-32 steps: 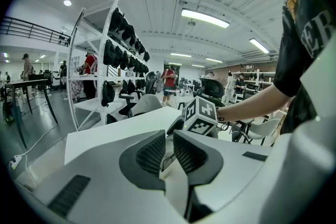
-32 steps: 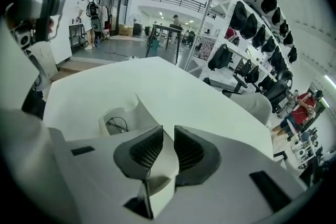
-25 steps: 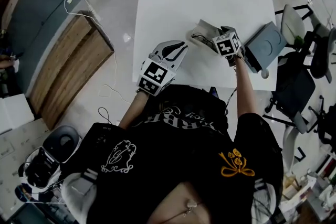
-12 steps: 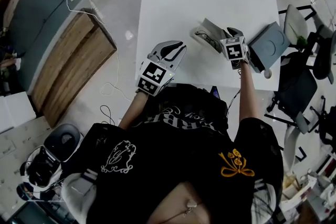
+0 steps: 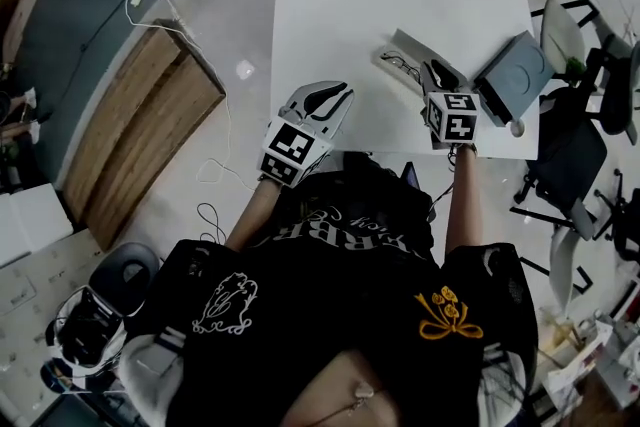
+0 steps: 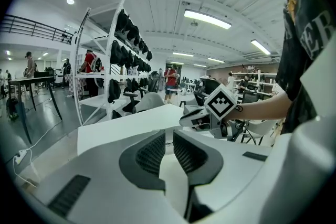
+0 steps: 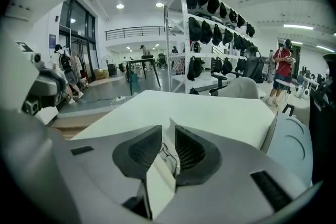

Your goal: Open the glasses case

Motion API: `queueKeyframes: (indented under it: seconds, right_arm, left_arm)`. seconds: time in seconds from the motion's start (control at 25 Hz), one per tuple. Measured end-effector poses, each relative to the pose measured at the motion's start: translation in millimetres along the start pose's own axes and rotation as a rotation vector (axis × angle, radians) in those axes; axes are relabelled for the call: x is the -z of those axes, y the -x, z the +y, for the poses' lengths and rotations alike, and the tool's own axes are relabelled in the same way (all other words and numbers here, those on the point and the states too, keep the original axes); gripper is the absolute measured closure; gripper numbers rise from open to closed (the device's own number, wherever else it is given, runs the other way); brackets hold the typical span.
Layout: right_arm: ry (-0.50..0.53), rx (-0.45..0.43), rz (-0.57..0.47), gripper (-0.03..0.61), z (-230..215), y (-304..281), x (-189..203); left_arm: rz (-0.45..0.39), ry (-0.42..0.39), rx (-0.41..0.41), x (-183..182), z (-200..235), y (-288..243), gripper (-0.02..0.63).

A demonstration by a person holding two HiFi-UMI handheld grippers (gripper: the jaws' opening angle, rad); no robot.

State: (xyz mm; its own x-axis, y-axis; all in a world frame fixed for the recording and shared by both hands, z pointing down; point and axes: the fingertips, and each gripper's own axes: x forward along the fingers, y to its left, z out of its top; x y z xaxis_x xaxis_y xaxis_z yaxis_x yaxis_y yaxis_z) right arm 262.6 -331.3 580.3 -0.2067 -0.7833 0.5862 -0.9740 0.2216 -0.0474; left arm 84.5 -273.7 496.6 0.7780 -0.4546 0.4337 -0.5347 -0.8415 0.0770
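Observation:
The grey glasses case (image 5: pixel 404 53) lies open on the white table (image 5: pixel 350 5), with dark-rimmed glasses (image 5: pixel 402 67) inside it. My right gripper (image 5: pixel 436 73) hovers just behind the case, toward me, and is open. Its jaws have just been opening, and nothing is pinched between them. In the right gripper view the case's pale flap (image 7: pixel 159 178) and the glasses (image 7: pixel 169 158) show through the gap of that gripper (image 7: pixel 169 131). My left gripper (image 5: pixel 335 95) is off the table's near-left edge, open and empty (image 6: pixel 169 136). It looks across at the right gripper (image 6: pixel 202 117).
A grey box (image 5: pixel 510 80) sits on the table's right edge, right of the case, and shows in the right gripper view (image 7: pixel 291 144). Office chairs (image 5: pixel 560 165) stand to the right. A wooden panel (image 5: pixel 140 135) lies on the floor at the left.
The right gripper has let go of the case lid, lifted and drawn back toward me. The case stays open on the table. The left gripper drifted slightly.

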Motion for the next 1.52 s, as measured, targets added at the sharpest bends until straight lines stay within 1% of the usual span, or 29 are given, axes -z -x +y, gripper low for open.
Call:
queueKeyframes:
  seconds: [0.28,0.48,0.76,0.92,1.04,1.16,1.36,1.52]
  right_arm:
    - [-0.047,-0.026,-0.086,0.486,76.5,49.7,-3.1]
    - [-0.077,-0.035,-0.133,0.489,137.6,83.4,0.1]
    - [-0.095,-0.047,-0.166,0.491,224.1,124.3,16.5]
    - [-0.117,-0.030,-0.197,0.512,265.7,147.1,22.4]
    - [-0.120,-0.038,-0.204,0.515,295.8,164.2,27.2]
    - [-0.105,-0.042,-0.208,0.515,314.2,178.9,29.0]
    - [-0.095,-0.053,-0.222,0.523,331.7,192.1,28.2]
    - [-0.125,-0.050,-0.245,0.563,332.7,201.2,26.5]
  left_arm:
    - [-0.033,0.003,0.003,12.4,-3.9,52.6,0.568]
    - [-0.051,-0.004,0.019,30.1,-15.0,97.2,0.568]
    - [-0.074,-0.009,0.038,60.5,-29.2,168.5,0.568]
    - [-0.080,-0.005,0.049,80.9,-31.2,203.2,0.568]
    - [-0.091,-0.004,0.056,88.9,-32.6,225.5,0.568]
    - [-0.115,-0.004,0.059,88.9,-36.3,238.4,0.568]
    - [-0.144,-0.001,0.045,87.3,-41.2,253.5,0.568]
    - [-0.152,0.005,0.028,87.0,-46.8,260.8,0.568]
